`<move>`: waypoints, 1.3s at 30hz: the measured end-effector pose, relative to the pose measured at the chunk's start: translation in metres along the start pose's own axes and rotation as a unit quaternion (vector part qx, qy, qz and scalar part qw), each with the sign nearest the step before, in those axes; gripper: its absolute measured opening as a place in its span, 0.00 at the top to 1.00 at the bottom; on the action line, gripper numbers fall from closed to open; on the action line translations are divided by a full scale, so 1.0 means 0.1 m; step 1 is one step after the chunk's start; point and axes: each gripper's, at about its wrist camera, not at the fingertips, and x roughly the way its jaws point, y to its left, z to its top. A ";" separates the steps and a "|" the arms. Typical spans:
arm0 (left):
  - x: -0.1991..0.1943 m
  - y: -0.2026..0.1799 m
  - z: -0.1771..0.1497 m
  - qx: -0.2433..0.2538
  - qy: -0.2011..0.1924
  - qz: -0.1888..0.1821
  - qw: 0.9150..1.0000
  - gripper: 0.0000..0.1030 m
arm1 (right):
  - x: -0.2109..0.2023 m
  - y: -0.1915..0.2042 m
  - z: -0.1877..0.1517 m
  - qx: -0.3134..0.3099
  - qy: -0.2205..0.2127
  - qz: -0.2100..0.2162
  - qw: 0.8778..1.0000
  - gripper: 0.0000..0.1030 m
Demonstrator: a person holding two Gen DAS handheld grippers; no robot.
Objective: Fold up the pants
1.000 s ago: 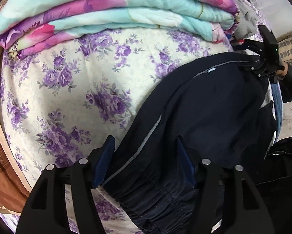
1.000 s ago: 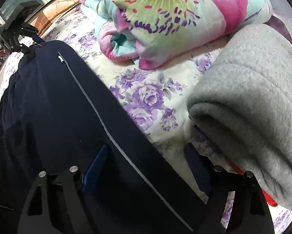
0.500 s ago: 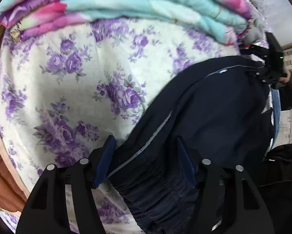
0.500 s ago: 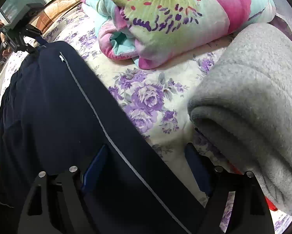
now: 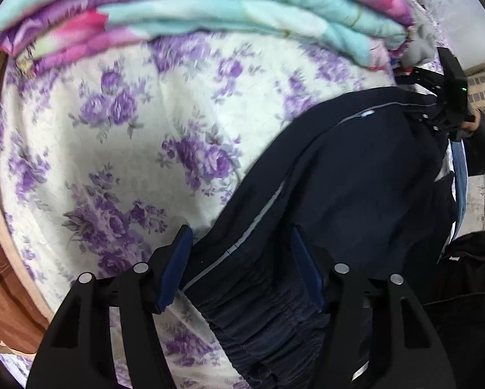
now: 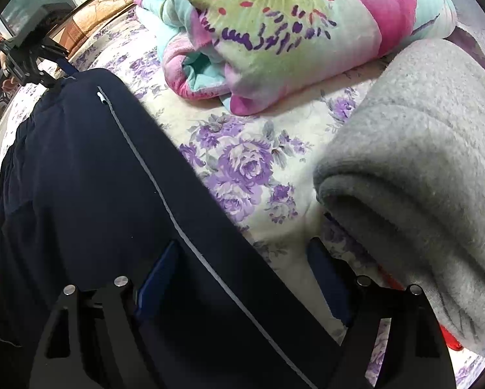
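**Pants stretched between two spread grippers**

While the navy pants point(image 5: 356, 188) lie across the purple-flowered bedsheet point(image 5: 119, 149), filling the lower right of the left wrist view, the left gripper point(image 5: 242, 265) has its fingers spread, the gathered waistband between them. In the right wrist view the right gripper point(image 6: 242, 278) also stands spread over the striped fabric. Upper centre lies a folded floral quilt point(image 6: 294, 32); at right, a gray blanket point(image 6: 420, 168).

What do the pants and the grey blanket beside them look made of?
Navy pants: smooth, matte woven or knit synthetic, probably tracksuit fabric, with a pale piping stripe and gathered elastic waistband. Grey blanket: fleece, judging by its fuzzy, napped, thick rolled edge.
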 end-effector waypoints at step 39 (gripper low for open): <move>-0.33 -1.50 -2.41 -0.049 -0.127 0.154 0.979 0.34 | -0.55 2.20 -1.89 -0.010 0.035 0.168 0.985 0.90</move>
